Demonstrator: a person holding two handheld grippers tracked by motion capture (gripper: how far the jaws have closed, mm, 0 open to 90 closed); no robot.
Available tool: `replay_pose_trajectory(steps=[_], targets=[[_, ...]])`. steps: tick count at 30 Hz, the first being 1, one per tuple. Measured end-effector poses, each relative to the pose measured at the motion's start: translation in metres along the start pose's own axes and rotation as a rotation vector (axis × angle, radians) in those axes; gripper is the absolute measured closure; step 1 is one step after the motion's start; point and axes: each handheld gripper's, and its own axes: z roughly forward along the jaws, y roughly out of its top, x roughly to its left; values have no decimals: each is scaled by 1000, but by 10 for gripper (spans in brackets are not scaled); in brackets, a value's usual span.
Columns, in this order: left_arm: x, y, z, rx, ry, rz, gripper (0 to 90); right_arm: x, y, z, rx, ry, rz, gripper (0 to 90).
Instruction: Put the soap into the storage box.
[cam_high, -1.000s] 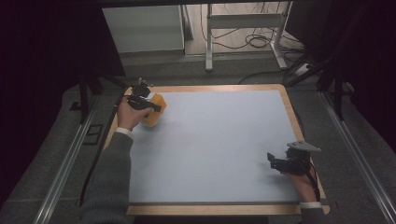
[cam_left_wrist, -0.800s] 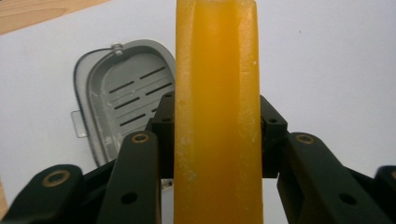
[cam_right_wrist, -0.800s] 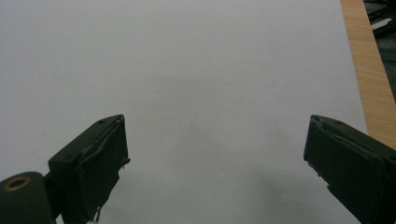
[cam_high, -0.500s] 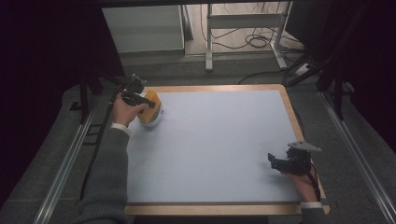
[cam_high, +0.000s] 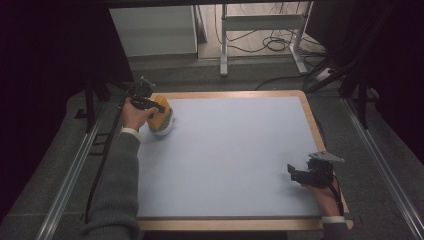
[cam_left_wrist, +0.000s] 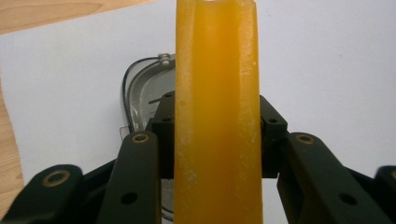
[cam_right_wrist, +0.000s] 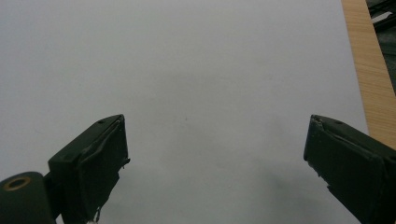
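Two tongs are in my hands at a counter (cam_high: 230, 150) with a pale blue-white top and a wooden rim. From the high view, my left tongs (cam_high: 150, 104) sit at the far left corner of the counter, closed on an orange object (cam_high: 161, 116) that rests there against something whitish at its base. My left hand (cam_high: 134, 114) wraps the handle, and my grey sleeve (cam_high: 116, 195) runs back along the left edge. My right tongs (cam_high: 299, 175) hover low near the right edge, well apart from the orange object, with a grey three-cornered plate (cam_high: 326, 157) on top.

In the left gripper view, the orange object (cam_left_wrist: 217, 116) stands as a tall, translucent, waxy-looking band between the jaws, which are clamped on both of its sides. Behind it lies a grey metal piece (cam_left_wrist: 144, 93) with a thin dark wire loop along its edge; what it is I cannot tell.

In the right gripper view, my right tongs (cam_right_wrist: 217, 154) are spread wide apart with nothing between them, bare pale counter (cam_right_wrist: 187, 70) beneath and the wooden rim (cam_right_wrist: 366, 65) at the right.
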Motion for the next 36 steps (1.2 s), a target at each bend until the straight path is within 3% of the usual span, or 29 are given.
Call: replay_pose_trajectory(steps=[13,15,16,19,27,29,31,33,36], targets=[[5,-2,29,36,7,-21,610,-2,-1,2,7,-7,0,65],[6,-4,28,7,5,-31,602,-2,-1,2,7,-7,2,65],[5,-4,26,-14,0,-38,586,-1,-1,2,7,-7,0,65],[4,-3,21,-16,9,-19,507,-1,-1,2,7,-5,-3,64],[7,-6,17,-18,35,-18,451,0,-1,1,8,-3,-3,64],[7,-6,15,-23,54,-10,399,0,-1,1,10,-2,-2,64],[8,-6,11,-24,77,0,254,0,-1,1,9,0,-5,64],[8,-7,10,-27,102,16,223,0,0,1,9,0,-5,64],[11,-11,1,-60,107,5,192,1,0,1,8,0,-6,64]])
